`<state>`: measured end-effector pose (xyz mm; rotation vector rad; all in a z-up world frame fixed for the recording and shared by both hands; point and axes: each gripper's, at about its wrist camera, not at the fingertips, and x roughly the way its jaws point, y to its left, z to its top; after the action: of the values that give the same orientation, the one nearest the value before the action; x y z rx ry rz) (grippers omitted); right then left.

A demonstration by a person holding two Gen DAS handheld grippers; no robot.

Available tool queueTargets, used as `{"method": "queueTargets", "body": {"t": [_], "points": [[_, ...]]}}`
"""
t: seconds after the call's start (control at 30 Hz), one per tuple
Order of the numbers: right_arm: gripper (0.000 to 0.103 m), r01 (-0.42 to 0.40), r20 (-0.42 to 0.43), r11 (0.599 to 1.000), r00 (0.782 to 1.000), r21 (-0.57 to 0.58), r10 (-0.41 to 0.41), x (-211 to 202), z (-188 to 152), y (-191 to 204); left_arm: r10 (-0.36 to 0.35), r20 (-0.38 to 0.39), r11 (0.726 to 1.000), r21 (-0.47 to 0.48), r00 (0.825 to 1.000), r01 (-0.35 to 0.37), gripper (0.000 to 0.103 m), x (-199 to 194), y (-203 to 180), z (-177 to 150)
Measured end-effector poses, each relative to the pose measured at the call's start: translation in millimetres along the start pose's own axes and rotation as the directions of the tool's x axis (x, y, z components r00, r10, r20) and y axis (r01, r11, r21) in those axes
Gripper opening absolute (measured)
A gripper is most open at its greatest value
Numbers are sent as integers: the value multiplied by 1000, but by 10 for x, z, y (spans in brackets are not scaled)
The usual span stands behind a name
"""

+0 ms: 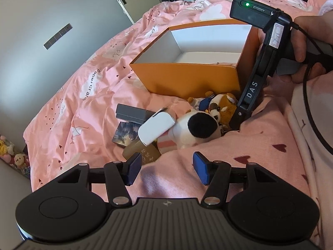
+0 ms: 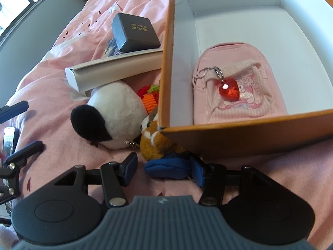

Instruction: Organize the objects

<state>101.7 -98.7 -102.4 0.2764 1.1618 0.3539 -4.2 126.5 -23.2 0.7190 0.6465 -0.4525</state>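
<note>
**Sorting toys from a pink bedspread into an orange box: approach to the next pick.**

The right tool [image 2: 164, 169] points down at the box's near corner, jaws about half open around a blue plush part [image 2: 166, 167] of the brown-and-white toy [image 2: 155, 145]; its right pad appears to touch the blue fabric, the left stands clear, so nothing is gripped yet. A good pick would centre the soft body between the pads, close, then lift over the orange box [image 2: 166, 62] wall without snagging the keychain. The left tool [image 1: 167, 166] hangs fairly wide and empty over the bedspread [image 1: 83, 104], lower centre of its frame. The black-and-white plush [image 2: 112, 114], white carton [image 2: 116, 73] and dark box [image 2: 135, 33] await left of the box; a pink pouch [image 2: 237, 89] already lies inside.
</note>
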Motion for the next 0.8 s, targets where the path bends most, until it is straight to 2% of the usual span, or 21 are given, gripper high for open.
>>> {"method": "queueTargets", "body": {"t": [0.17,0.3,0.33,0.37,0.53,0.6,0.67,0.73,0.8], "points": [[57,-5,3,1000,1000,14,5,-21,1,-11,-13,62,1000,-15,998,14,67,13,38,222],[56,0,0,1000,1000,26,0,-15,3,-21,-46,32,997,-58,998,48,67,78,6,414],[48,4,-3,1000,1000,27,-4,-9,3,-23,-59,28,995,-75,998,61,67,93,-7,447],[47,2,-6,1000,1000,29,-1,-4,3,-29,-74,21,992,-99,997,76,67,114,-12,476],[40,2,11,1000,1000,-3,-1,-34,-17,-4,-170,-70,959,-243,983,148,67,258,6,585],[38,7,19,999,1000,-35,-6,-64,-26,25,-193,-111,938,-311,975,151,68,316,10,611],[36,4,19,998,1000,-59,-3,-103,-38,45,-219,-155,906,-400,963,142,71,381,53,626],[34,-3,6,997,1000,-76,4,-134,-52,56,-241,-185,858,-500,953,120,73,455,129,633],[33,-5,-6,996,1000,-90,5,-169,-72,65,-255,-210,796,-600,944,82,76,538,225,631]]}}
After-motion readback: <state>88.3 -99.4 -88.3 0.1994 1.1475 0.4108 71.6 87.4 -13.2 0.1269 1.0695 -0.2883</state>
